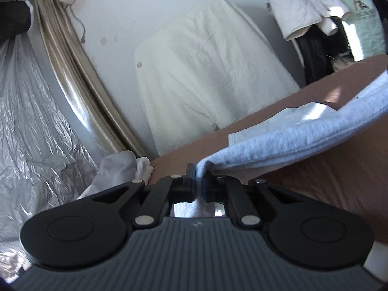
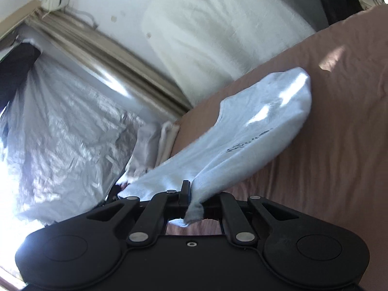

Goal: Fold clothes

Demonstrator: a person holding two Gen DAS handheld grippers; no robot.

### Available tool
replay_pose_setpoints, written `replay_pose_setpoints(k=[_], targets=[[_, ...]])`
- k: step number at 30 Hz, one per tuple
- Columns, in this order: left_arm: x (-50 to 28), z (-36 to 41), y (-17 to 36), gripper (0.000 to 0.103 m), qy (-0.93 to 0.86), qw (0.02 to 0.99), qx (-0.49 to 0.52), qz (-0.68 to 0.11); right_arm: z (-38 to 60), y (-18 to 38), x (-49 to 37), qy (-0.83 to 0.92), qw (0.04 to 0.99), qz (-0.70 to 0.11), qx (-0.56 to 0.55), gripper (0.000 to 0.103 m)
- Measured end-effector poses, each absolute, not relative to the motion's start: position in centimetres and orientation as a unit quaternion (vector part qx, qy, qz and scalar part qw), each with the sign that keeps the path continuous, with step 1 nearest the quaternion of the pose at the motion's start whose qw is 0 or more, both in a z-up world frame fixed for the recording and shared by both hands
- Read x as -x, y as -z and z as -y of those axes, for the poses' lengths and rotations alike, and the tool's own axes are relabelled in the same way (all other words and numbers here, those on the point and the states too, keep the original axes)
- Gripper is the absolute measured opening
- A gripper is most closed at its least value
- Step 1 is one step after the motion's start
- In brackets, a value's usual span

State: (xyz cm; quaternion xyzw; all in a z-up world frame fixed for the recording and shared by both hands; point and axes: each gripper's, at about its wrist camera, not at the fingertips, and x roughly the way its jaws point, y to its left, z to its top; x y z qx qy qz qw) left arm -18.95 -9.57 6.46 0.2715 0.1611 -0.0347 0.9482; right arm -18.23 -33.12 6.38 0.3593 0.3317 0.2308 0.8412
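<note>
A light grey garment [image 1: 303, 135] is lifted over a brown bed sheet [image 1: 327, 186]. My left gripper [image 1: 198, 181] is shut on one corner of it, and the cloth stretches away to the right as a thick folded band. In the right wrist view the same garment [image 2: 254, 131] hangs in a long fold with small dark lettering on it. My right gripper [image 2: 194, 198] is shut on another corner, a tuft of cloth bunched between the jaws. The far end of the garment rests on the sheet [image 2: 339, 145].
A white covered mattress [image 1: 208, 80] leans against the far wall. Beige curtains [image 1: 80, 92] and silver foil sheeting [image 1: 31, 126] fill the left. White cloth [image 1: 121, 169] lies bunched at the bed's left edge. Clothes [image 1: 303, 7] hang at the top right.
</note>
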Motion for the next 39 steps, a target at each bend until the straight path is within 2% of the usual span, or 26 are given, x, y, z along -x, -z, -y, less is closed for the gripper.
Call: replay_pose_setpoints(k=[5, 12, 14, 15, 16, 17, 18, 19, 21, 23, 26, 29, 31, 39], targets=[[18.6, 9.8, -6.9, 0.006, 0.077, 0.938, -0.281, -0.188, 33.1, -7.1, 18.2, -0.229, 0.842, -0.373, -0.314, 0.008], [5.8, 12.9, -3.8, 0.008, 0.111, 0.916, -0.356, -0.146, 35.5, -5.9, 6.5, -0.174, 0.842, -0.412, -0.300, 0.009], [1.7, 13.9, -2.8, 0.015, 0.120, 0.910, -0.373, -0.132, 36.9, -5.0, 2.0, -0.136, 0.848, -0.409, -0.307, 0.012], [-0.3, 14.4, -2.4, 0.023, 0.124, 0.907, -0.382, -0.125, 37.7, -4.3, 0.1, -0.124, 0.847, -0.406, -0.321, 0.012], [-2.3, 14.9, -1.9, 0.043, 0.128, 0.904, -0.390, -0.117, 38.5, -3.3, -1.5, -0.113, 0.845, -0.401, -0.335, 0.019], [-3.9, 14.8, -0.9, 0.055, 0.113, 0.908, -0.387, -0.118, 39.4, -2.2, -3.0, -0.102, 0.843, -0.396, -0.349, 0.030], [-5.1, 14.3, 0.2, 0.055, 0.100, 0.913, -0.376, -0.126, 40.0, -1.1, -4.0, -0.104, 0.839, -0.394, -0.360, 0.054], [-6.0, 13.4, 1.3, 0.055, 0.089, 0.922, -0.349, -0.142, 40.6, 0.1, -4.4, -0.106, 0.836, -0.390, -0.371, 0.057], [-7.2, 10.5, 3.1, 0.055, 0.107, 0.935, -0.269, -0.205, 42.0, 2.3, -4.4, -0.110, 0.829, -0.378, -0.398, 0.057], [-8.1, 8.3, 4.4, 0.054, 0.125, 0.932, -0.236, -0.247, 43.7, 3.9, -3.3, -0.128, 0.814, -0.345, -0.450, 0.057], [-10.0, 6.6, 4.0, 0.053, 0.123, 0.936, -0.202, -0.261, 45.1, 5.0, -2.5, -0.156, 0.806, -0.314, -0.477, 0.057], [-12.1, 4.5, 3.1, 0.054, 0.172, 0.939, -0.059, -0.293, 44.1, 4.3, -3.1, -0.138, 0.848, -0.325, -0.396, 0.057], [-13.3, 4.0, 3.3, 0.054, 0.195, 0.929, -0.012, -0.315, 43.4, 4.3, -3.5, -0.130, 0.867, -0.335, -0.345, 0.057], [-16.5, 4.4, 5.5, 0.052, 0.256, 0.900, 0.032, -0.351, 43.6, 8.0, -5.5, -0.101, 0.878, -0.373, -0.281, 0.057]])
